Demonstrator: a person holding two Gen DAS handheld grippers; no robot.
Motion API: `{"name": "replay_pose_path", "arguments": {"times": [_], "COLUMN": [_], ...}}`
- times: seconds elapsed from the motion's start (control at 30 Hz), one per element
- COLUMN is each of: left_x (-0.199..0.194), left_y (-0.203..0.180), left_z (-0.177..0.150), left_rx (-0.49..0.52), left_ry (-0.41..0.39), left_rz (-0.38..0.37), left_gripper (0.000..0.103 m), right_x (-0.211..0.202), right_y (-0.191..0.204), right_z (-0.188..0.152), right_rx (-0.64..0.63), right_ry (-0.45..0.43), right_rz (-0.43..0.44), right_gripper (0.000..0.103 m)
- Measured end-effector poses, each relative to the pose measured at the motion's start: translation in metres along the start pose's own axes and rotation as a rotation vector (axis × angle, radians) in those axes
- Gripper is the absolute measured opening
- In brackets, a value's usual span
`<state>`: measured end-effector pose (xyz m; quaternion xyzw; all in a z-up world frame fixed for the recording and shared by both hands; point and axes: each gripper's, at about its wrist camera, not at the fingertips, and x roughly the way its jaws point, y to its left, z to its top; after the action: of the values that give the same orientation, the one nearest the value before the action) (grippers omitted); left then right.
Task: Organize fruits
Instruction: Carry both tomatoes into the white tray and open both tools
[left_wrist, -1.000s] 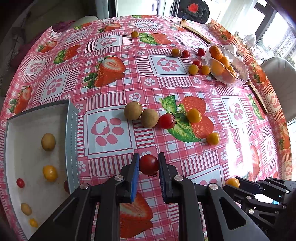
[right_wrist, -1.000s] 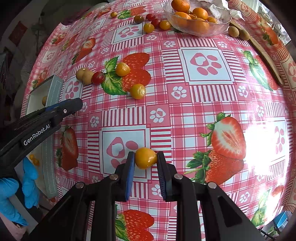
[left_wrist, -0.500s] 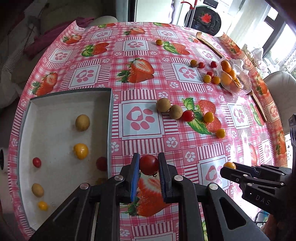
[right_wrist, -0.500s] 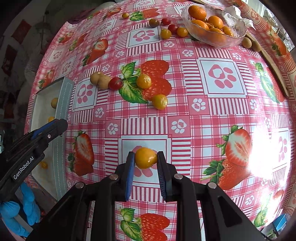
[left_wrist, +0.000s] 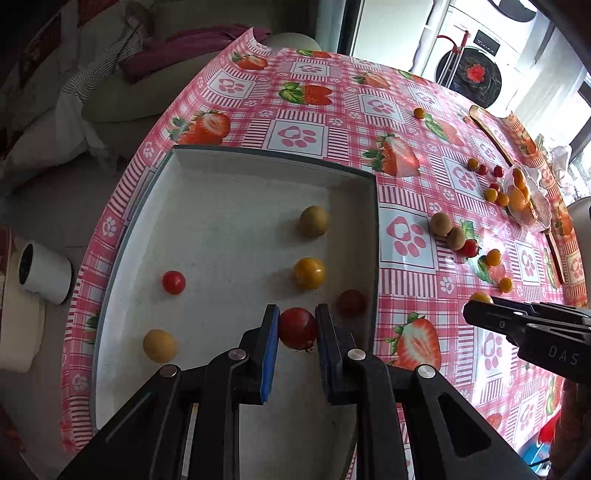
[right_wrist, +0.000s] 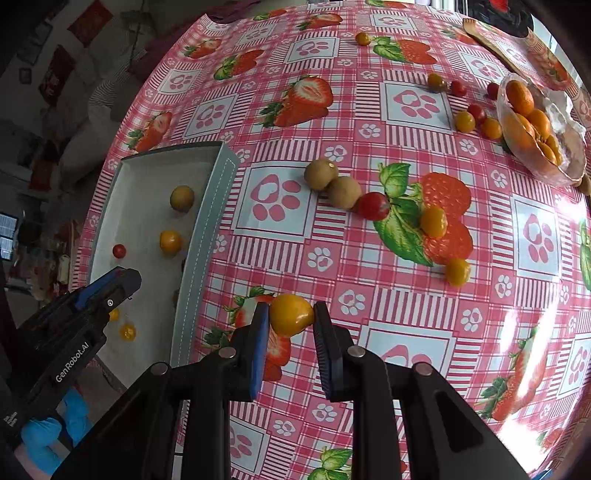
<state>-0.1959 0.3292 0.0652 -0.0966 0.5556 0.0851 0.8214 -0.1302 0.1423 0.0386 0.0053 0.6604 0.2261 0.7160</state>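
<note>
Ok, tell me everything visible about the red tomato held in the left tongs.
The red tomato is a small, round, glossy cherry tomato, deep red, with a dark bit of stem at its lower edge. It is clamped between the blue-padded fingers of the left tongs, one pad on each side. It hangs over the white tray, near the tray's right wall, close to another red tomato lying inside. Nothing but the pads appears to touch it.

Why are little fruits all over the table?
They look spilled: loose tomatoes and brown fruits lie scattered on the tablecloth, outside the tray and glass bowl. Nothing looks broken.
</note>
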Motion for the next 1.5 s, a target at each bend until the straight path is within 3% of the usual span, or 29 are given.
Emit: {"name": "replay_pose_path", "arguments": {"times": [0.3, 0.7, 1.13, 1.43, 1.47, 1.5], "left_x": [0.018, 0.039, 0.043, 0.04, 0.04, 0.04], "left_y": [0.037, 0.045, 0.047, 0.042, 0.04, 0.037], "left_z": [-0.001, -0.007, -0.005, -0.008, -0.009, -0.01], "left_rx": [-0.057, -0.029, -0.037, -0.013, -0.003, 0.005], "left_ry": [0.003, 0.03, 0.032, 0.022, 0.022, 0.02], "left_rz": [0.07, 0.094, 0.088, 0.107, 0.107, 0.105], "left_gripper": [0.021, 0.021, 0.021, 0.021, 0.022, 0.03], "right_x": [0.018, 0.067, 0.114, 0.117, 0.116, 0.114], "right_y": [0.069, 0.132, 0.158, 0.168, 0.166, 0.164], "right_z": [0.047, 0.09, 0.105, 0.106, 0.107, 0.108], "right_rx": [-0.115, -0.222, -0.264, -0.292, -0.286, -0.279], "right_ry": [-0.01, 0.053, 0.135, 0.129, 0.133, 0.131], "right_rz": [0.074, 0.115, 0.059, 0.045, 0.057, 0.069], "right_gripper": [0.026, 0.026, 0.027, 0.027, 0.028, 0.03]}}
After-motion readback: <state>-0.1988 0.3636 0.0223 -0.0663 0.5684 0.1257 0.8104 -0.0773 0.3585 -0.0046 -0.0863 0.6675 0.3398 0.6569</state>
